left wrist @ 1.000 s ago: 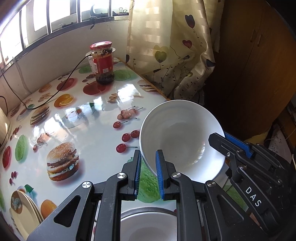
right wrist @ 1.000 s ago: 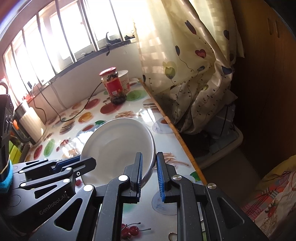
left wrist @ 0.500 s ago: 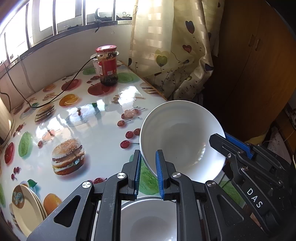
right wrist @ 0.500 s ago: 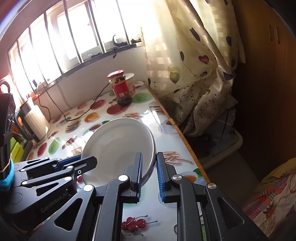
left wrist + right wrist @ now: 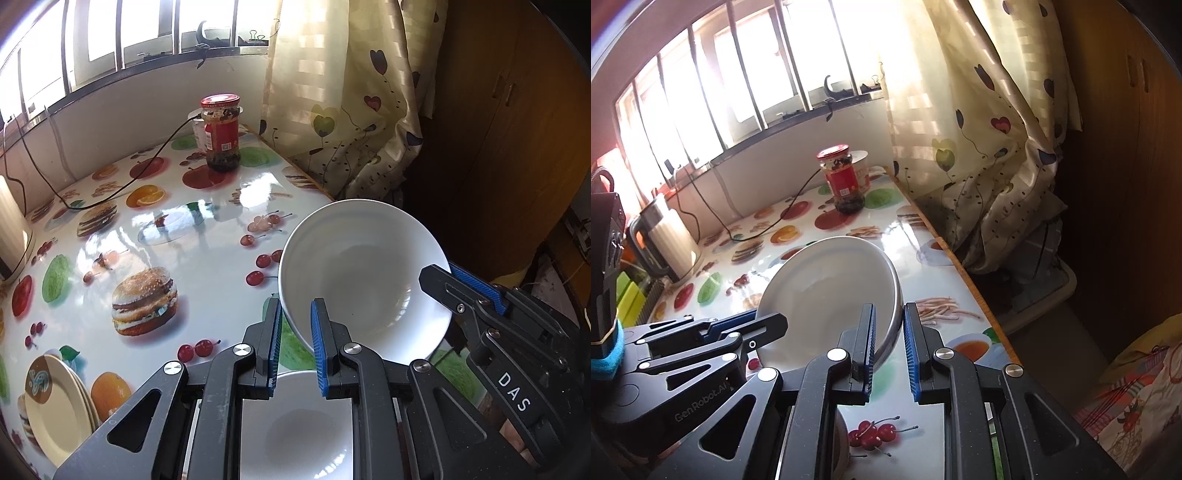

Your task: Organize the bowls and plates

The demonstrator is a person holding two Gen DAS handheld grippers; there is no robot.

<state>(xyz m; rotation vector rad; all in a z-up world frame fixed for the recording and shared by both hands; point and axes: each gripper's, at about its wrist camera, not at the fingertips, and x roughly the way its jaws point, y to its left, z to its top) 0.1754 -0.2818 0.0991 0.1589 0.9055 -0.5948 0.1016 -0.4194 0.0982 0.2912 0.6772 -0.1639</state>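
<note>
- White bowl [image 5: 364, 275] held off the counter [image 5: 192, 236] between both tools, tilted, its opening turned toward the left-wrist camera
- Left tool [image 5: 297, 345] clenched on the near rim of the bowl; right tool [image 5: 889, 345] clenched on the opposite rim, blue pads on either side of the wall
- Change over the last second: the bowl keeps the same place in both tools (grip unchanged), while the counter print has slid away beneath it, so the pair has carried it up and along together
- A second white bowl [image 5: 295, 424] now shows wide open directly under the left tool, where a second ago only a sliver of it showed
- Judgement: carry phase of nesting; the held bowl looks bound for the second bowl below
- Stack of cream plates [image 5: 55, 406] sits at the lower left of the counter, untouched; red-lidded jar [image 5: 221, 134] stands far back, well apart
- Risk (judgement): thin rim grips on a tilted bowl, so uneven release could let it slip
</note>
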